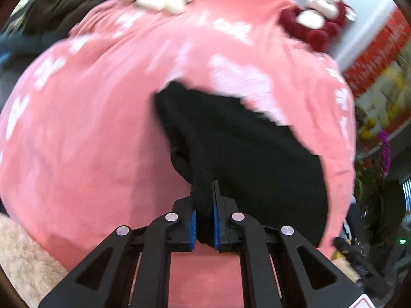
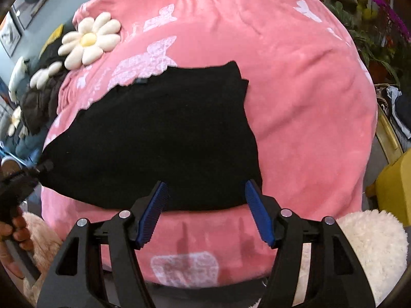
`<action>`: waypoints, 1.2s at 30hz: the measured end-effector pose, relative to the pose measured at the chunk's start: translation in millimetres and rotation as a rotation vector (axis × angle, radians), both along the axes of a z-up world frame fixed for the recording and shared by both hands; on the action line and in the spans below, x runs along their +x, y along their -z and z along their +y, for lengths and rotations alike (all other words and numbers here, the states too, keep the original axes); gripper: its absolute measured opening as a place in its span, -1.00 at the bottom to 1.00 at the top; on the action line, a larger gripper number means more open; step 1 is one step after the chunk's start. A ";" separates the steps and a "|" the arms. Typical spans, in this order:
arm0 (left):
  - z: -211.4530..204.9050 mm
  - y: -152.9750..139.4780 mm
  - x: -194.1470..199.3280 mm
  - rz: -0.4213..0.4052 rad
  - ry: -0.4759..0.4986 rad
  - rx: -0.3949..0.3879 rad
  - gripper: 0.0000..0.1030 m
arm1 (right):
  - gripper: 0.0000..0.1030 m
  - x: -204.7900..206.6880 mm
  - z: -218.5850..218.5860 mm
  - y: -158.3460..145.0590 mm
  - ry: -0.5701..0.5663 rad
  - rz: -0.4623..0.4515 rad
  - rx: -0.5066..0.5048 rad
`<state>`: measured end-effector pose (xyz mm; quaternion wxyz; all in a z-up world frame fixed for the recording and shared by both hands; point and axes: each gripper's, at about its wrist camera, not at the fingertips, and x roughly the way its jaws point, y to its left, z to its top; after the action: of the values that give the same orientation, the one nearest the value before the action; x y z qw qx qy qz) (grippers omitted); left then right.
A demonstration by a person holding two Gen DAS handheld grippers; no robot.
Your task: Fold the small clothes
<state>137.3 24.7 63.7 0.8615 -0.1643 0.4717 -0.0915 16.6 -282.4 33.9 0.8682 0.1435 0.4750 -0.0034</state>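
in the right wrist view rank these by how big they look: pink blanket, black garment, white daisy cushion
1. pink blanket
2. black garment
3. white daisy cushion, smallest, though it lies farther from the camera

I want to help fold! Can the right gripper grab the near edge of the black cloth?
Probably yes. The right gripper is open just above the black cloth, whose near edge lies bare on the pink blanket between its fingers.

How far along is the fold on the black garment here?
Done: black garment lies spread on the pink blanket. In hand: left claw is shut on one bunched corner; right claw is open at the near edge. Left: no fold visible yet.
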 end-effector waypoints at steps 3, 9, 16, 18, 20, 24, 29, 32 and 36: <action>-37.7 -32.8 3.8 -0.060 0.080 0.012 -0.87 | 0.27 1.0 -5.8 2.5 0.016 -0.010 0.040; -138.3 -57.1 2.6 -0.113 0.295 0.062 -0.87 | 0.28 -0.1 -27.5 4.6 0.079 -0.028 0.141; -204.3 33.4 -12.1 0.089 0.446 0.101 -0.72 | 0.28 0.5 -53.8 11.0 0.176 -0.037 0.237; -203.9 47.3 -20.8 0.123 0.447 0.128 -0.69 | 0.28 0.9 -57.2 10.8 0.185 -0.040 0.248; -196.0 44.7 -35.4 0.096 0.449 0.127 -0.35 | 0.32 2.7 -57.5 9.1 0.177 -0.040 0.257; -176.6 22.3 -59.1 -0.007 0.455 0.198 0.20 | 0.40 17.9 -47.8 -0.6 0.101 -0.059 0.257; -153.7 9.7 -67.3 -0.033 0.431 0.259 0.24 | 0.51 69.5 -19.1 -0.6 -0.021 -0.009 0.214; -138.2 9.3 -67.9 0.000 0.398 0.247 0.24 | 0.56 96.4 -4.0 14.9 -0.049 0.048 0.192; -123.7 7.1 -71.1 -0.001 0.370 0.238 0.24 | 0.57 112.0 10.9 38.6 -0.050 0.127 0.204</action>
<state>66.2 -99.0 56.5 0.8435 0.0278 0.5010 -0.1919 128.5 -271.5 -4.6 0.8171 0.2184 0.5303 0.0575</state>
